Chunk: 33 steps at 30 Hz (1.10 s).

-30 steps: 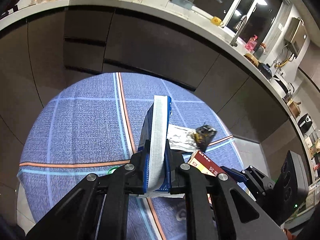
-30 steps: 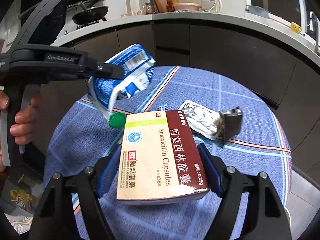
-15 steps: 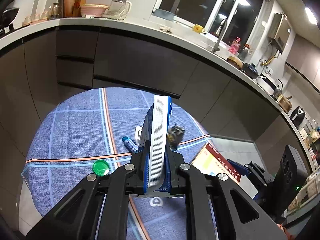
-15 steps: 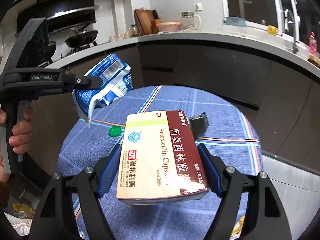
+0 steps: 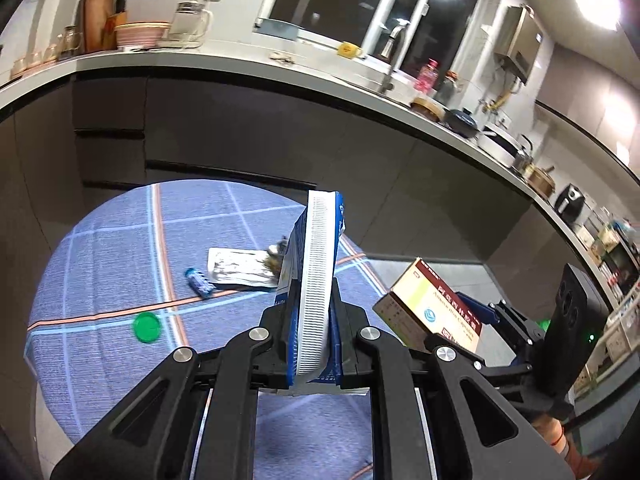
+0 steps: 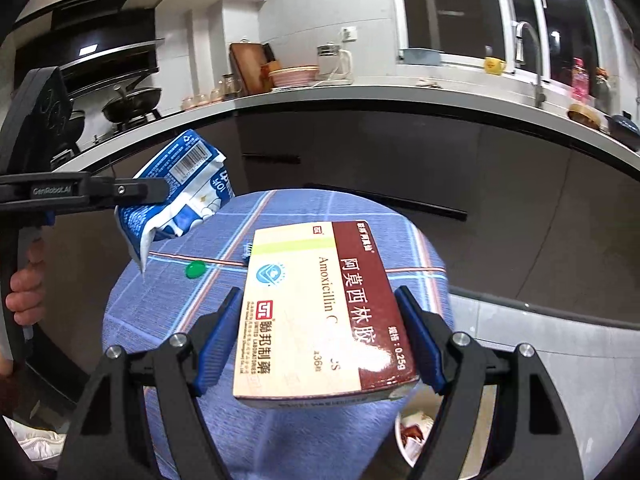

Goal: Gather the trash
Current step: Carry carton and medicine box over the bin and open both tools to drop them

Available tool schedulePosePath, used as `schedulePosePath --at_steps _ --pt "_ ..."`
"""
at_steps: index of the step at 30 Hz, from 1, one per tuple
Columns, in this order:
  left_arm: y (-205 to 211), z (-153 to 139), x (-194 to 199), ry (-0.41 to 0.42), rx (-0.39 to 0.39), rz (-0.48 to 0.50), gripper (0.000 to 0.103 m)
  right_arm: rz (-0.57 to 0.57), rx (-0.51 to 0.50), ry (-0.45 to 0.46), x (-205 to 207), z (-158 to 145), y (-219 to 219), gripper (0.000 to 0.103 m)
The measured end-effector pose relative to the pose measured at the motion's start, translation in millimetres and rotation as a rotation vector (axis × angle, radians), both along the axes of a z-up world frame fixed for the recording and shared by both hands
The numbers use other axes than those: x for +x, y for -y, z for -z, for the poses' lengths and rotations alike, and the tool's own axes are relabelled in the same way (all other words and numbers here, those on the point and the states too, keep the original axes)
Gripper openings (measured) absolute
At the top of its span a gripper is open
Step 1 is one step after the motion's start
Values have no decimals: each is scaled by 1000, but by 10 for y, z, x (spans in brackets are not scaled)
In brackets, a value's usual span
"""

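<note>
My left gripper point(image 5: 314, 322) is shut on a blue and white wrapper bag point(image 5: 316, 280), held edge-on above the round table; the bag also shows in the right wrist view point(image 6: 180, 192). My right gripper point(image 6: 320, 320) is shut on an amoxicillin medicine box point(image 6: 320, 312), held high above the table's right side; the box also shows in the left wrist view point(image 5: 430, 308). On the blue checked tablecloth point(image 5: 100, 260) lie a green bottle cap point(image 5: 147, 328), a small blue tube point(image 5: 199, 280), a silver foil packet point(image 5: 236, 266) and a dark crumpled scrap point(image 5: 276, 250).
Dark kitchen cabinets point(image 5: 240, 132) curve behind the table, with a worktop carrying a kettle, bowls and a sink tap. A white container with red scraps point(image 6: 414, 434) stands on the floor below the table's right edge. The person's hand point(image 6: 24, 296) holds the left gripper.
Both grippers have risen further above the table with their loads still held. The table looks smaller and more of the kitchen shows.
</note>
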<state>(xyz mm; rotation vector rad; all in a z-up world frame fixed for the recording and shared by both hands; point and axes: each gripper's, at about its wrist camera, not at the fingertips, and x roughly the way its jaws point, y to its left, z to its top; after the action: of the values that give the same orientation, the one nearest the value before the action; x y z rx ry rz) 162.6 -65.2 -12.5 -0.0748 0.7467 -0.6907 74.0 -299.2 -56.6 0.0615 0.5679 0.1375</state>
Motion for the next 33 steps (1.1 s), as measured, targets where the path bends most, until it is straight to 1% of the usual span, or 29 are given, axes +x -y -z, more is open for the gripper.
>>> schedulePosePath --at_steps 10,20,25,33 --pt "519 72 -108 -6 15 123 11 115 1 -5 -307 55 459 76" --pt "1147 229 -184 -33 38 227 11 222 29 -30 -559 247 921 76" --pt "1433 374 -144 -66 51 263 11 262 41 -45 -638 367 1107 76" --pt "1843 671 -118 -109 100 324 12 321 78 -89 -714 638 1383 76"
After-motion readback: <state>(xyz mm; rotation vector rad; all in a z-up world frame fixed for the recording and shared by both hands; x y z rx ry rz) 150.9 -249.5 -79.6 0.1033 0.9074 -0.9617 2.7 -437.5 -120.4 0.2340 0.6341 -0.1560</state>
